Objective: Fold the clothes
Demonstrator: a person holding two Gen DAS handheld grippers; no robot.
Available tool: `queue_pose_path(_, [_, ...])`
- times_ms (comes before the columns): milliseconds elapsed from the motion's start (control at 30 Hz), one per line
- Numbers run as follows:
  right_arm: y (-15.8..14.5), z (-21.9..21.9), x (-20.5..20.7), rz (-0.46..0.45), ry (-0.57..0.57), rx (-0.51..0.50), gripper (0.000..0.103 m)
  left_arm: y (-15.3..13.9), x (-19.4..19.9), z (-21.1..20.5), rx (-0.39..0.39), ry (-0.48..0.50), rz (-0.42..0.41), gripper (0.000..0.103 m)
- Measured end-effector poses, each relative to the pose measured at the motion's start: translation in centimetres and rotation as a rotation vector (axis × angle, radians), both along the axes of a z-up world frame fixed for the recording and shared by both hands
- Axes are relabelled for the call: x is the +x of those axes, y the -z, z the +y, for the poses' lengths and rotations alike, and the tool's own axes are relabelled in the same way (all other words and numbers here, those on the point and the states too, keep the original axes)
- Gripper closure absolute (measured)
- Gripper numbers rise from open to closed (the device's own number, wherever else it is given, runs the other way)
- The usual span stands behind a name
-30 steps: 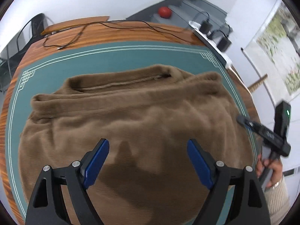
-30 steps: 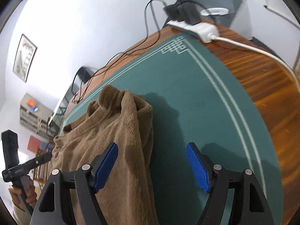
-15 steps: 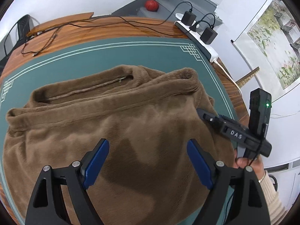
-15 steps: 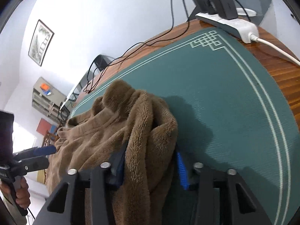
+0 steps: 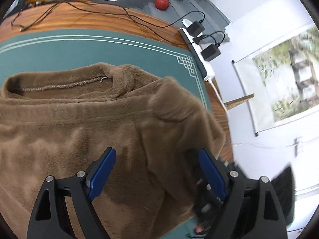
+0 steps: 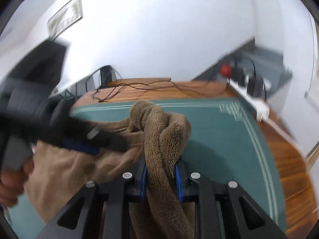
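Note:
A brown fleece garment point(image 5: 79, 123) lies on the green mat point(image 5: 99, 49), collar toward the far side. My left gripper point(image 5: 157, 175) is open just above its lower middle, holding nothing. My right gripper point(image 6: 161, 177) is shut on a bunched fold of the garment's right edge point(image 6: 165, 131) and holds it lifted off the mat point(image 6: 219, 139). In the left wrist view that lifted fold point(image 5: 179, 115) hangs over the garment's right side, and the right gripper is mostly hidden behind my left fingers. The left gripper point(image 6: 79, 143) shows blurred at left in the right wrist view.
The mat covers a wooden table point(image 5: 89, 18). A white power strip with black adapters point(image 5: 199, 39) lies along the right edge, and thin cables point(image 5: 59, 6) run over the far wood. A red ball point(image 5: 161, 3) sits beyond the table.
My right gripper has shut on the garment's right edge and raised it, swinging up and toward the left. The left gripper stays open over the garment and has shifted right.

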State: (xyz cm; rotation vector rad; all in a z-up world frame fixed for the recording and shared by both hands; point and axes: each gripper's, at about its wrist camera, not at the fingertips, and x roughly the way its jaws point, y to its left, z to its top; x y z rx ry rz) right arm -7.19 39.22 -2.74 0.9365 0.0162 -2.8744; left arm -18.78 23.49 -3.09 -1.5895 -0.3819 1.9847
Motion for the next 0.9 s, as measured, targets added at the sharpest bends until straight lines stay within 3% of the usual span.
queue_pose_path(233, [0.6, -4.3, 1.6, 0.065, -0.029, 0.213, 0.079, -0.2, -0.6, -0.3, 0.097, -0.032, -0.056, 0.015])
queue_pose_path(367, [0.9, -5.7, 2.0, 0.082, -0.05, 0.304, 0.079, -0.1, -0.5, 1.0, 0.148, 0.018, -0.096, 0.015])
queue_pose_path(567, [1.3, -6.3, 2.4, 0.093, -0.055, 0.342, 0.079, 0.6, -0.6, 2.3, 0.042, 0.043, -0.1, 0.016])
queue_pose_path(600, [1.4, -6.1, 2.5, 0.092, -0.057, 0.335, 0.079, 1.0, -0.7, 2.4, 0.04, 0.042, -0.109, 0.019])
queue_pose_path(667, [1.4, -5.7, 2.6, 0.087, -0.061, 0.319, 0.079, 2.2, -1.2, 2.4, 0.068, 0.047, -0.171, 0.055])
queue_pose_path(733, [1.6, -5.1, 2.4, 0.058, -0.069, 0.28, 0.078, 3.1, -1.5, 2.5, 0.066, 0.05, -0.198, 0.077])
queue_pose_path(767, [1.8, -4.6, 2.2, 0.039, -0.071, 0.255, 0.077, 3.3, -1.6, 2.5, 0.055, 0.049, -0.199, 0.08])
queue_pose_path(800, [1.8, -4.2, 2.2, 0.031, -0.074, 0.236, 0.072, 3.3, -1.6, 2.5, 0.054, 0.049, -0.194, 0.081])
queue_pose_path(867, [1.4, -2.8, 2.8, 0.034, -0.045, 0.2, 0.048, 3.2, -1.7, 2.3, 0.058, 0.043, -0.194, 0.081])
queue_pose_path(900, [1.1, -1.7, 3.5, 0.051, -0.009, 0.166, 0.025, 3.2, -1.7, 2.2, 0.063, 0.037, -0.198, 0.081])
